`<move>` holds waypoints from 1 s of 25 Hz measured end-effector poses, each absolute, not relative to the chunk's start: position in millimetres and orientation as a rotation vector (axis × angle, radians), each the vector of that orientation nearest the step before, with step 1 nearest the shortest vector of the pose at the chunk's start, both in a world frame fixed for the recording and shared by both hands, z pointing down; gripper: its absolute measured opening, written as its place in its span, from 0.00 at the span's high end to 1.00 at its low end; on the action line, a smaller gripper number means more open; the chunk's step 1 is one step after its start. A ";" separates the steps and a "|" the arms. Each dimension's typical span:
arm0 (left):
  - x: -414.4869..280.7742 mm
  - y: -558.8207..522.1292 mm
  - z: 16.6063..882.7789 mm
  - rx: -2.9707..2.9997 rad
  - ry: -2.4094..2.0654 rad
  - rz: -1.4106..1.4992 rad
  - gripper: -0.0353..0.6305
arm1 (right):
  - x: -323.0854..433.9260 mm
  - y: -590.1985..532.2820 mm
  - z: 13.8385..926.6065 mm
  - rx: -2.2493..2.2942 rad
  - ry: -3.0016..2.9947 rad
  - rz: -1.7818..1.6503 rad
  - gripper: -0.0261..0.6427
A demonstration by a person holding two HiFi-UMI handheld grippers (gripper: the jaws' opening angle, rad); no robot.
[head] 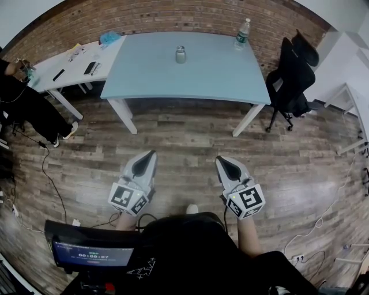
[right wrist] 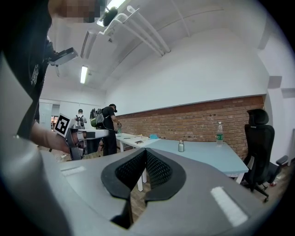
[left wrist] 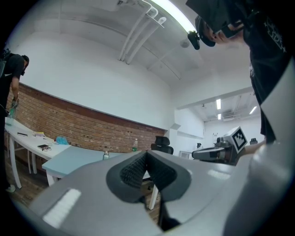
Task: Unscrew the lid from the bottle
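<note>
The head view lays out the plank floor (head: 190, 138); the gripper views alone show us a white ceiling (right wrist: 184, 27) above the brick wall (head: 173, 17). The blue table (head: 150, 75) stands before that wall, a black chair (head: 294, 75) at its right end. Our left gripper (head: 153, 153) and right gripper (head: 219, 159) hang over the floor, well short of the table, fingers together on nothing. The bottle (head: 180, 55) stands upright mid-table, a water bottle (head: 243, 33) at the far right corner.
</note>
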State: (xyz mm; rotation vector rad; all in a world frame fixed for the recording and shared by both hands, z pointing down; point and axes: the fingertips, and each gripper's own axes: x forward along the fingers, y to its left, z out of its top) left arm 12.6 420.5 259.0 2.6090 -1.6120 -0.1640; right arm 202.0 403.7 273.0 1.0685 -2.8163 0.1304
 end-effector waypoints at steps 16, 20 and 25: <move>8.7 419.8 253.1 2.558 -1.682 -0.166 0.95 | 194.7 397.3 271.4 0.984 -2.836 0.132 0.96; 3.0 420.6 253.1 2.554 -1.681 -0.160 0.95 | 187.2 398.0 267.8 0.975 -2.840 0.133 0.96; 0.8 418.3 250.5 2.562 -1.678 -0.172 0.95 | 182.7 398.4 265.4 0.966 -2.847 0.122 0.96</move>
